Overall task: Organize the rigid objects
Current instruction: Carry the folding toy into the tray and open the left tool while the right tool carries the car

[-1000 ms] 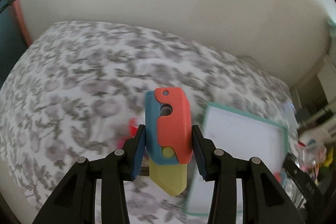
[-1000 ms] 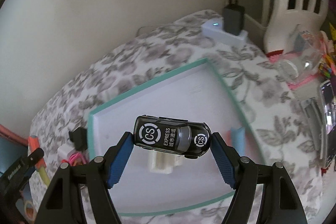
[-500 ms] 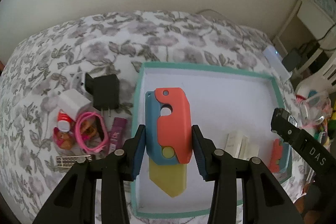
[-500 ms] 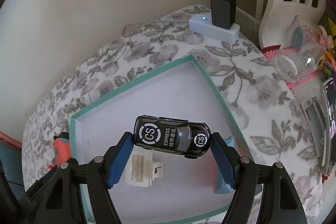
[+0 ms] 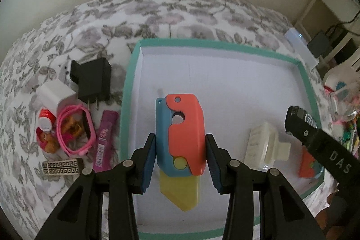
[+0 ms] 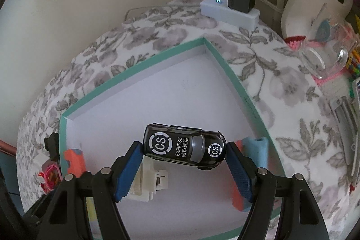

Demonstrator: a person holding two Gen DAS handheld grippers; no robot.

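My left gripper is shut on a toy knife with a red and blue handle and a yellow blade, hanging over the white floor of a teal-rimmed box. My right gripper is shut on a black toy car marked EXPRESS, above the same box. In the box lie a white clip and a second red and blue toy. The right gripper's arm shows at the right edge of the left wrist view.
Left of the box on the flowered cloth lie a black charger, a white plug, a pink band, a purple tube and a patterned bar. A white power strip, a glass and clutter stand at the right.
The left gripper swung over to the box and sank toward its floor, keeping the toy knife. The right gripper sank a little with the car; the box looms larger.
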